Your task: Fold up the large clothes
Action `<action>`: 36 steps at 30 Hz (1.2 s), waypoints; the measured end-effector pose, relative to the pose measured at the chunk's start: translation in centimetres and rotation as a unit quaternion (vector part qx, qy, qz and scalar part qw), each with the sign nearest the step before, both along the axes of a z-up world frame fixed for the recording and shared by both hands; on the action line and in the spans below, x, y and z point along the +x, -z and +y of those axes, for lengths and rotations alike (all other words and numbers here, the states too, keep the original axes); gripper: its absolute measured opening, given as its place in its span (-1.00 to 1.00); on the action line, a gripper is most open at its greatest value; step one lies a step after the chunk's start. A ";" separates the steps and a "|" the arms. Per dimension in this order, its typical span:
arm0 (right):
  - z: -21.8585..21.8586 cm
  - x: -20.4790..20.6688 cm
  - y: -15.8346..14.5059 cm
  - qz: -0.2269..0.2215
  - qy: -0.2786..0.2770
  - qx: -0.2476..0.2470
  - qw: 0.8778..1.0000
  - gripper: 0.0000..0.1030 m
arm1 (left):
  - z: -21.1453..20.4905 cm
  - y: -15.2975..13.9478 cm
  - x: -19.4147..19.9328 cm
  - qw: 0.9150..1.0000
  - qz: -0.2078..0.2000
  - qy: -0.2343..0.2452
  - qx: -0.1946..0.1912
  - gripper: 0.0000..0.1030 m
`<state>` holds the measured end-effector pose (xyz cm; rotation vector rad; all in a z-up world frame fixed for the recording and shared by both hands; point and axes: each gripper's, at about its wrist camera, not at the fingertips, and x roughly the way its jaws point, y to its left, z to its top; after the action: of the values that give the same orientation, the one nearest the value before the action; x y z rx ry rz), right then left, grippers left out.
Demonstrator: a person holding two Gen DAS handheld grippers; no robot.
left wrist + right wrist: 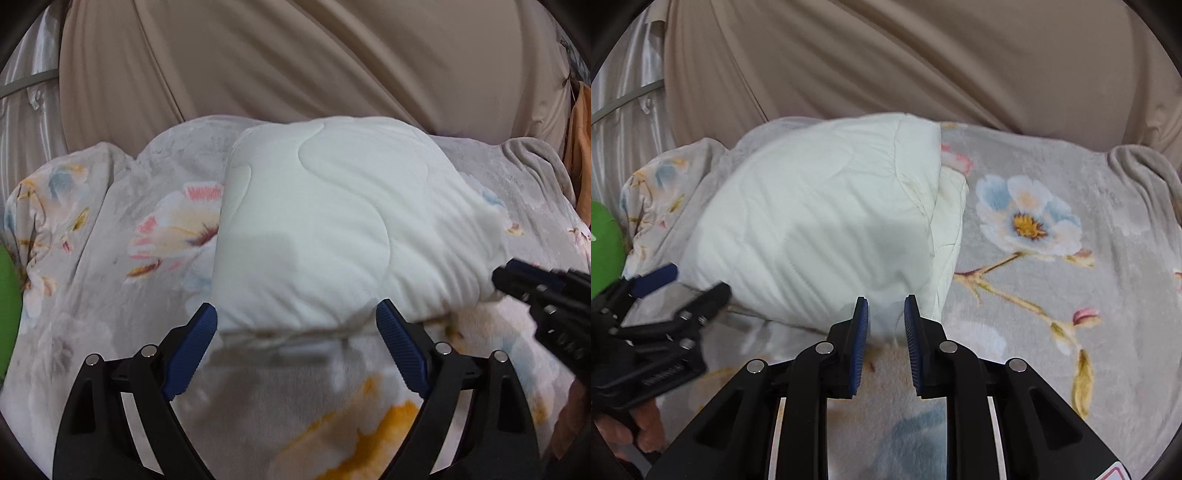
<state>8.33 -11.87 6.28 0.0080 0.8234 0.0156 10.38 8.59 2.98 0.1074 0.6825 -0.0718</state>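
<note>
A folded white quilted pad [332, 221] lies in a thick, puffy bundle on a grey floral fleece blanket [122, 266] that covers the surface below. No container appears in either view. The pad's top face shows curved stitch lines and fine ribbing; its near edge, seen from the left wrist, is a stack of several layers with a small white tag [310, 349] hanging from it. From the right wrist, the same pad [820, 221] sits left of centre, and its right side shows two or three layers, the lower ones slightly yellowed. The blanket [1071, 295] to its right carries a large blue-and-white flower print [1028, 219].

The left claw [295, 325] stands wide, its blue fingers [194, 347] flanking the pad's near edge without gripping it. The right claw [885, 317] is narrow, its blue pads [858, 343] set at the pad's near right corner; whether cloth is pinched between them cannot be told.

Beige draped fabric [295, 55] fills the far background. A green object [604, 243] sits at the far left edge.
</note>
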 end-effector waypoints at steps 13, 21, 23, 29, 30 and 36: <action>1.5 -3.7 5.6 0.040 0.026 -0.034 0.998 -0.23 | -0.7 4.6 -2.9 0.998 0.036 -0.041 0.009 0.81; 2.4 -4.1 5.8 0.036 0.033 -0.059 0.997 -0.06 | -1.6 4.3 -3.6 0.997 0.008 -0.056 0.044 0.84; 2.4 -4.2 5.9 0.036 0.033 -0.057 0.997 -0.06 | -1.5 4.3 -3.6 0.997 0.005 -0.057 0.047 0.84; 2.1 -4.0 5.9 0.038 0.035 -0.053 0.997 -0.06 | -1.6 4.3 -3.7 0.997 0.001 -0.059 0.050 0.84; 2.1 -4.1 6.0 0.038 0.035 -0.052 0.997 -0.06 | -1.7 4.3 -3.7 0.997 0.000 -0.059 0.051 0.83; 1.8 -4.2 6.0 0.038 0.036 -0.052 0.997 -0.06 | -1.8 4.2 -3.9 0.997 -0.003 -0.059 0.054 0.83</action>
<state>4.17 -10.02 0.30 -0.0605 0.8983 -0.0960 6.47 6.79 -1.23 0.1707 0.6861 0.0783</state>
